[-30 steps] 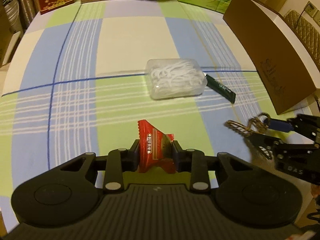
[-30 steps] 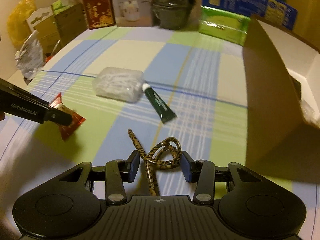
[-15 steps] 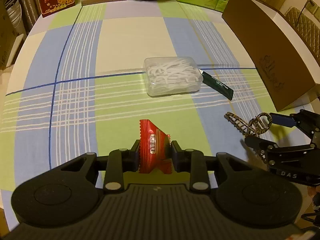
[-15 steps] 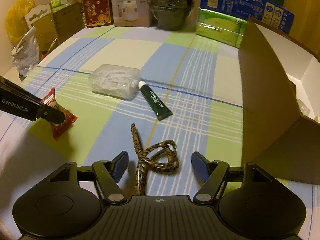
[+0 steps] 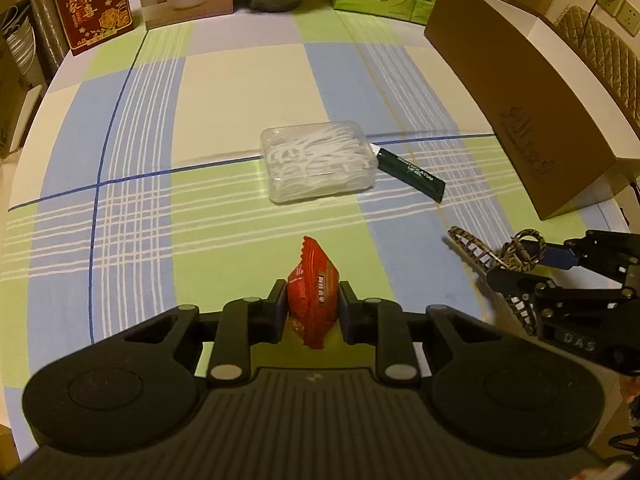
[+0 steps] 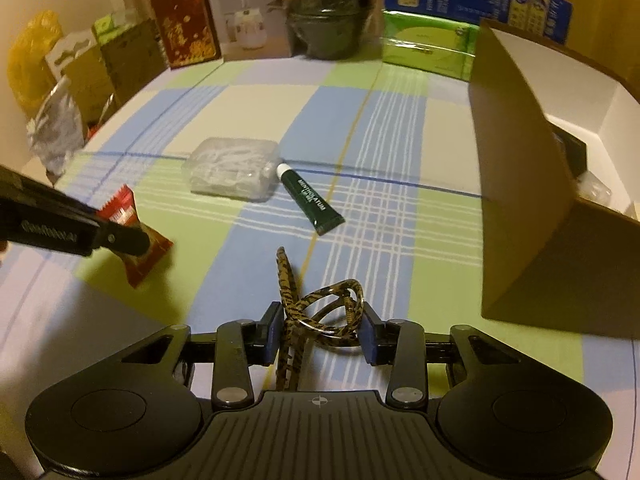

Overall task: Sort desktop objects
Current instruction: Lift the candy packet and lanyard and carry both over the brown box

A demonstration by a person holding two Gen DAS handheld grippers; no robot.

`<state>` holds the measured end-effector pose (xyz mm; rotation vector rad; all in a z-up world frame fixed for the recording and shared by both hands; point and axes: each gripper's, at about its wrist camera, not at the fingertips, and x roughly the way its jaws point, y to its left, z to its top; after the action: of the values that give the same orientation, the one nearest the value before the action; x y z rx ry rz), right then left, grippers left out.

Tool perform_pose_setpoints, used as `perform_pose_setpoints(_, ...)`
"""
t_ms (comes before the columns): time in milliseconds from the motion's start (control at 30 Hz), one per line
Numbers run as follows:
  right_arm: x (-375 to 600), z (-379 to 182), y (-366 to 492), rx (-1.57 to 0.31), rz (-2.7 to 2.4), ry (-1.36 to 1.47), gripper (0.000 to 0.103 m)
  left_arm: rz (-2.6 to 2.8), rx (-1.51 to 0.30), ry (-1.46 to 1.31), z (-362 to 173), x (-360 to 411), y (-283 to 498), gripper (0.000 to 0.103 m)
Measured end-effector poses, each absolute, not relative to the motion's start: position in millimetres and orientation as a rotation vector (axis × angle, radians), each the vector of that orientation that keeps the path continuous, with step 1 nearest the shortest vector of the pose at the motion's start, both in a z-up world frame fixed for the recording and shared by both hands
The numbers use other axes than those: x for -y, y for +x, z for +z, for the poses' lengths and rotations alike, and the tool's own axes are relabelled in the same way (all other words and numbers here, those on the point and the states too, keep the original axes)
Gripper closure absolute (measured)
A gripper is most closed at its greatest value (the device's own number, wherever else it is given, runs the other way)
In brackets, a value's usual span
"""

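A red snack packet (image 5: 314,280) stands upright between the pads of my left gripper (image 5: 313,304), whose jaws are closing and squeezing it just above the checked tablecloth. The right wrist view shows the same packet (image 6: 150,250) at the left, in that gripper (image 6: 128,240). A looped leopard-print cord (image 6: 289,280) sits between the blue pads of my right gripper (image 6: 320,328); its jaws are closing and touch the cord on both sides. In the left wrist view the cord (image 5: 472,246) juts from the right gripper (image 5: 516,256) at the right edge.
A clear box of floss picks (image 5: 318,166) and a dark green tube (image 5: 412,174) lie mid-table. An open brown cardboard box (image 5: 520,120) stands along the right side. A red box (image 5: 94,4), a white carton, a dark pot and green tissue packs line the far edge.
The right jaws opened wide around the cord half a second ago and have closed on it again. The left jaws have pressed the red packet narrower.
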<state>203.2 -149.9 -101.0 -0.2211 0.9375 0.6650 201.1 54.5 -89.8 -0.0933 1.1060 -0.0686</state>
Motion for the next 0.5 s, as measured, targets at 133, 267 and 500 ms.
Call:
perform_pose_setpoints(133, 164.5, -86.9, 201.6, -0.929, 0.667, -0.166, 0.067, -0.085, -1.095, -0.093, -84.1, -48.5, 198.7, 0.082)
perform_pose_setpoints(267, 175.9, -72.6, 201.8, -0.914, 0.67, -0.129, 0.067, -0.1, -1.078, -0.087, -75.7, -39.6, 197.1, 0.083)
perform_pose_setpoints(500, 197.2, -46.7, 200.8, -0.874, 0.663, -0.096, 0.067, -0.144, -1.019, -0.078, -49.3, -19.2, 195.6, 0.083)
